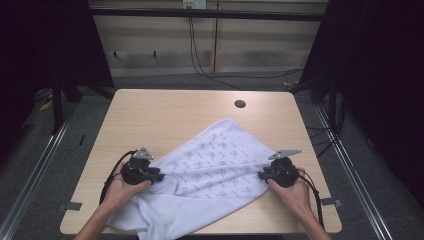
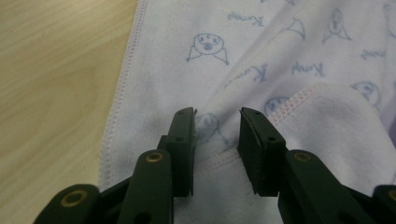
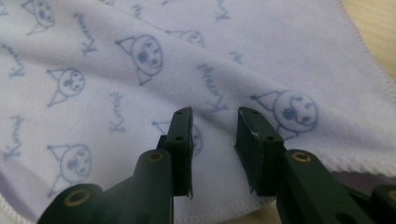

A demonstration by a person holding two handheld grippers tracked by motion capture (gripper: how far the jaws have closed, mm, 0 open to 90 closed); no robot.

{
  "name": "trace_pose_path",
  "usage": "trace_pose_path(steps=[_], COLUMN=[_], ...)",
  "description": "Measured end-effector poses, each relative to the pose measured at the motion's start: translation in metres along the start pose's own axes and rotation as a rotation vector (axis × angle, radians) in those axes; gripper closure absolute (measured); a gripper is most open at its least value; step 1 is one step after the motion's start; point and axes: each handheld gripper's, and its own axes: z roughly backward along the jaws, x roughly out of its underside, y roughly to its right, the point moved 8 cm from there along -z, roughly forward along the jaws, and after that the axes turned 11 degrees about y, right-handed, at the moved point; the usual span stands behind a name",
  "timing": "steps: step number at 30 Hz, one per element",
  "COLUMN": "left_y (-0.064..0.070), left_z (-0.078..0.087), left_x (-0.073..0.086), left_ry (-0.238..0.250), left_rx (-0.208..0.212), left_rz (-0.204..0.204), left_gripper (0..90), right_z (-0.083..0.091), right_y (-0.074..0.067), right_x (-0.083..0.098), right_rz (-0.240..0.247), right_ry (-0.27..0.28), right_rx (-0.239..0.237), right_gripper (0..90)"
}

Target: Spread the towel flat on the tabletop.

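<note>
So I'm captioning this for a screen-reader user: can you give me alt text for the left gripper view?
Two black fingers of the left gripper stand apart over a white towel printed with blue cartoon faces, a raised fold with pink stitching between them. The bare wooden table lies at the left.

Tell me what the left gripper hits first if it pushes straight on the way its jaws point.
Most likely the white printed towel: the left gripper has its jaws apart right over a raised fold with a stitched hem, so cloth comes first, though how close it is stays unclear.
</note>
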Motion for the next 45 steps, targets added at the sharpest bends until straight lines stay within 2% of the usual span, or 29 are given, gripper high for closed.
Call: trace_pose_path(steps=[2, 3, 5, 8, 10, 12, 14, 15, 17, 18, 19, 20, 23, 24, 25, 28, 29, 30, 32, 33, 34, 35, 38, 40, 42, 44, 45], left_y=[0.001, 0.001, 0.002, 0.003, 0.004, 0.009, 0.014, 0.018, 0.022, 0.022, 0.023, 0.024, 0.024, 0.024, 0.023, 0.021, 0.019, 0.017, 0.014, 0.013, 0.010, 0.010, 0.012, 0.015, 0.016, 0.019, 0.021], left_z=[0.000, 0.000, 0.000, -0.004, -0.005, -0.007, -0.009, -0.009, -0.009, -0.009, -0.009, -0.010, -0.009, -0.009, -0.008, -0.009, -0.010, -0.010, -0.010, -0.011, -0.010, -0.010, -0.013, -0.013, -0.010, -0.004, -0.001], left_x=[0.001, 0.001, 0.000, -0.002, -0.003, -0.004, -0.004, -0.004, -0.003, -0.003, -0.003, -0.003, -0.004, -0.004, -0.004, -0.005, -0.005, -0.005, -0.005, -0.005, -0.006, -0.006, -0.007, -0.009, -0.011, -0.015, -0.016], left_ry=[0.010, 0.007, 0.006, 0.024, 0.029, 0.030, 0.039, 0.029, 0.018, 0.019, 0.014, 0.016, 0.015, 0.008, 0.005, 0.020, 0.027, 0.020, 0.031, 0.039, 0.036, 0.038, 0.056, 0.069, 0.080, 0.103, 0.109], left_rx=[0.004, 0.004, 0.016, 0.017, 0.028, 0.047, 0.047, 0.056, 0.049, 0.042, 0.054, 0.073, 0.071, 0.072, 0.077, 0.080, 0.075, 0.074, 0.055, 0.044, 0.010, 0.004, 0.011, 0.040, 0.038, 0.059, 0.057], left_rz=[0.018, 0.015, 0.018, 0.031, 0.033, 0.033, 0.025, 0.020, -0.021, -0.032, -0.035, -0.043, -0.046, -0.039, -0.038, -0.015, 0.014, 0.005, 0.018, 0.028, 0.016, 0.009, 0.022, 0.032, 0.031, 0.039, 0.027], left_gripper=[65.2, 64.5, 61.7, 59.9, 59.4, 57.9, 56.5, 56.3, 57.3, 59.9, 64.2, 72.2, 81.4, 82.2, 82.3, 81.8, 80.1, 78.6, 72.1, 68.8, 63.1, 57.8, 52.2, 51.1, 51.4, 53.9, 54.5], right_z=[-0.011, -0.018, -0.033, -0.058, -0.073, -0.085, -0.095, -0.097, -0.095, -0.092, -0.088, -0.083, -0.066, -0.058, -0.052, -0.036, -0.034, -0.033, -0.032, -0.031, -0.030, -0.029, -0.028, -0.030, -0.032, -0.034, -0.034], right_y=[0.009, 0.014, 0.023, 0.035, 0.041, 0.044, 0.041, 0.039, 0.030, 0.022, 0.014, 0.004, -0.027, -0.037, -0.046, -0.074, -0.081, -0.085, -0.088, -0.086, -0.083, -0.077, -0.058, -0.042, -0.024, -0.007, 0.002], right_x=[-0.009, -0.015, -0.029, -0.049, -0.063, -0.074, -0.081, -0.083, -0.084, -0.083, -0.082, -0.079, -0.068, -0.065, -0.062, -0.046, -0.039, -0.033, -0.021, -0.019, -0.018, -0.018, -0.020, -0.022, -0.024, -0.026, -0.027], right_rz=[-0.003, 0.001, -0.029, -0.014, -0.038, -0.042, -0.056, -0.059, -0.071, -0.055, -0.022, -0.008, 0.017, 0.038, 0.033, 0.075, 0.102, 0.138, 0.174, 0.172, 0.169, 0.178, 0.157, 0.146, 0.126, 0.103, 0.081], right_ry=[0.009, 0.016, 0.028, 0.041, 0.039, 0.032, 0.045, 0.047, 0.078, 0.089, 0.096, 0.090, 0.081, 0.088, 0.100, 0.072, 0.045, 0.025, -0.005, 0.012, 0.019, 0.017, 0.009, 0.020, 0.037, 0.050, 0.054], right_rx=[0.016, 0.027, 0.036, 0.074, 0.098, 0.129, 0.105, 0.101, 0.074, 0.051, 0.036, 0.014, -0.102, -0.124, -0.152, -0.234, -0.239, -0.235, -0.223, -0.222, -0.225, -0.211, -0.205, -0.175, -0.134, -0.106, -0.090], right_gripper=[65.4, 65.2, 65.0, 63.9, 61.9, 58.7, 47.6, 47.0, 45.6, 45.5, 45.5, 46.0, 47.4, 47.4, 47.4, 48.2, 48.2, 48.1, 47.0, 47.1, 48.4, 49.9, 56.2, 56.4, 56.2, 56.1, 56.0])
